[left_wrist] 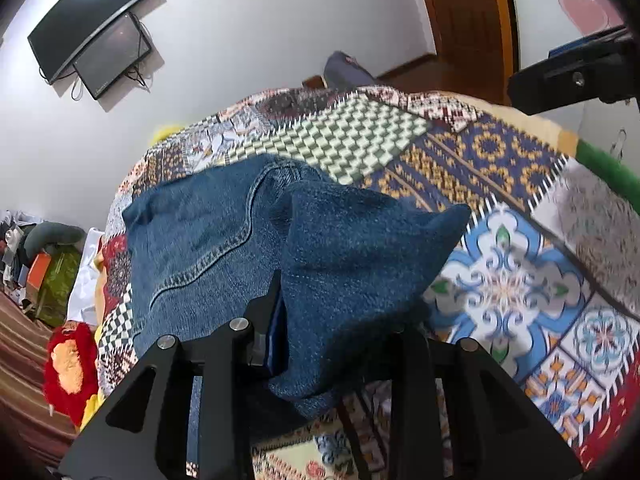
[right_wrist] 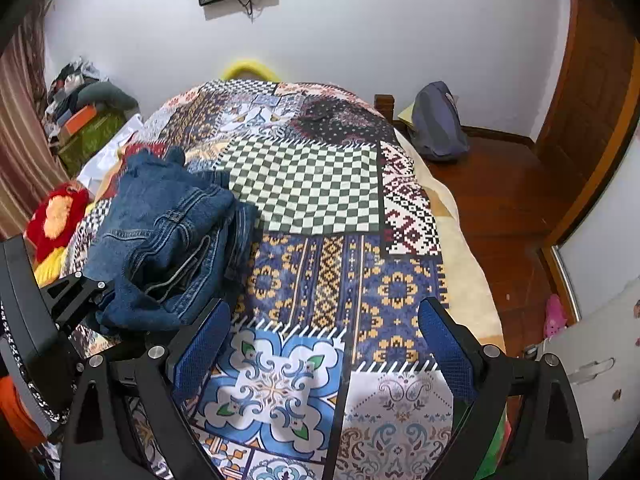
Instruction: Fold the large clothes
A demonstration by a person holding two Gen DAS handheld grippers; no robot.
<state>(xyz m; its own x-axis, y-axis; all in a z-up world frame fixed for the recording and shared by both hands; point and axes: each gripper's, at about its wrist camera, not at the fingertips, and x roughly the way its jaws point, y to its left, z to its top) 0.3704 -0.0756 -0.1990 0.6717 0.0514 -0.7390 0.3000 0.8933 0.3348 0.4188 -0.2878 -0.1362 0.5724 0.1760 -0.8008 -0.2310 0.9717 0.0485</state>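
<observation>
On the bed (right_wrist: pixel 360 272), which is wearing a patchwork cover of checks, blue-and-gold bands and tile motifs, a pair of blue jeans (right_wrist: pixel 168 240) is lying bunched in a thick, partly folded heap toward the left side as the right wrist view shows it. The waistband and belt loops are facing up in that view, with layers of denim stacked beneath them.

The left gripper (left_wrist: pixel 316 320) is clamping a fold of the jeans (left_wrist: pixel 248 240): the denim is draping over and between its black fingers, and one blue pad is pressing against the cloth beside the fold. A lifted corner of the fabric is sticking out to the right in the left wrist view, above the cover, while the rest of the garment is resting on the bed beyond the fingers. In the right wrist view the left gripper (right_wrist: pixel 80 292) is appearing at the near edge of the heap, touching the denim.

The right gripper (right_wrist: pixel 320 344) is standing with its jaws wide apart, blue pads facing each other and nothing between them, above the bare cover and just to the right of the jeans without touching them.

A red and yellow plush toy (right_wrist: pixel 56 216) is sitting at the bed's left edge, near the jeans. Two dark screens (left_wrist: pixel 92 28) are hanging on the white wall behind the bed, and a grey-blue bag (right_wrist: pixel 438 124) is leaning on the wooden floor by the far right corner.
</observation>
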